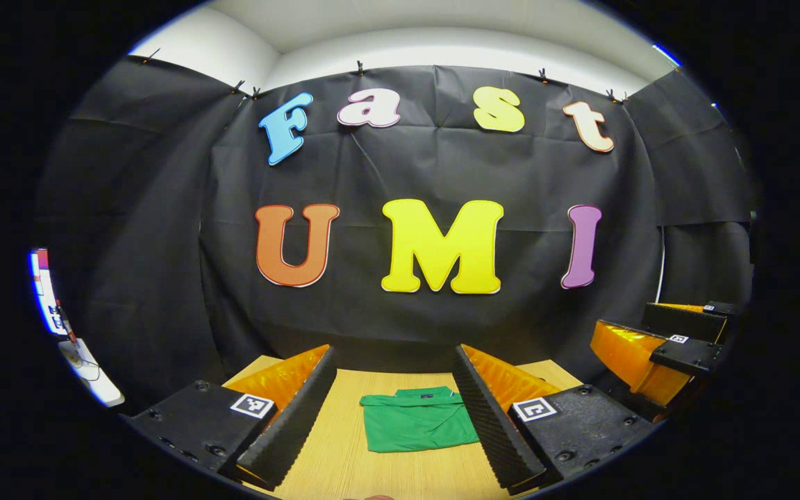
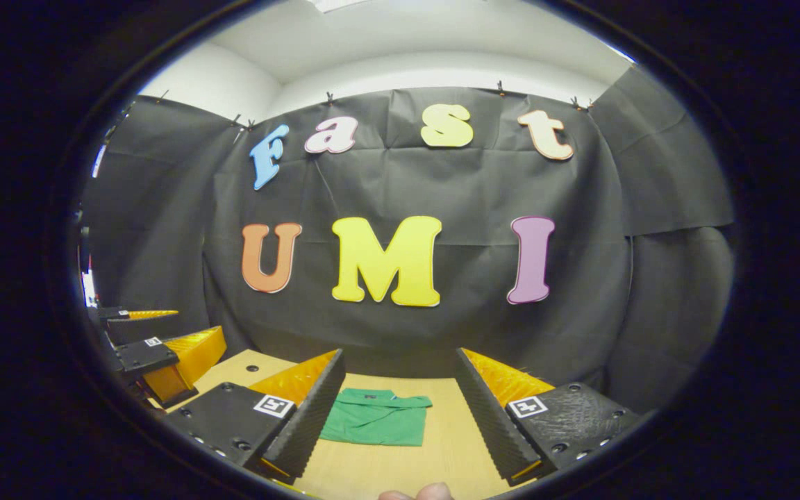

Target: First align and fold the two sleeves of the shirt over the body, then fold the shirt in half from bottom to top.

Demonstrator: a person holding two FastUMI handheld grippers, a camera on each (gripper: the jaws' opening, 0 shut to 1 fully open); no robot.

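I see a plain green shirt (image 1: 417, 420), its collar edged with a thin white line, lying on my pale wood-grain table (image 1: 344, 465). Each gripper body I hold is black with a black-and-white square marker on top. Behind hangs black cloth (image 1: 442, 173), with white wall (image 1: 442, 48) above it.

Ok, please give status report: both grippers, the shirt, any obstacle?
Left gripper open, above table. Right gripper open, holding nothing. Green shirt lies folded, compact. Nothing in the way.
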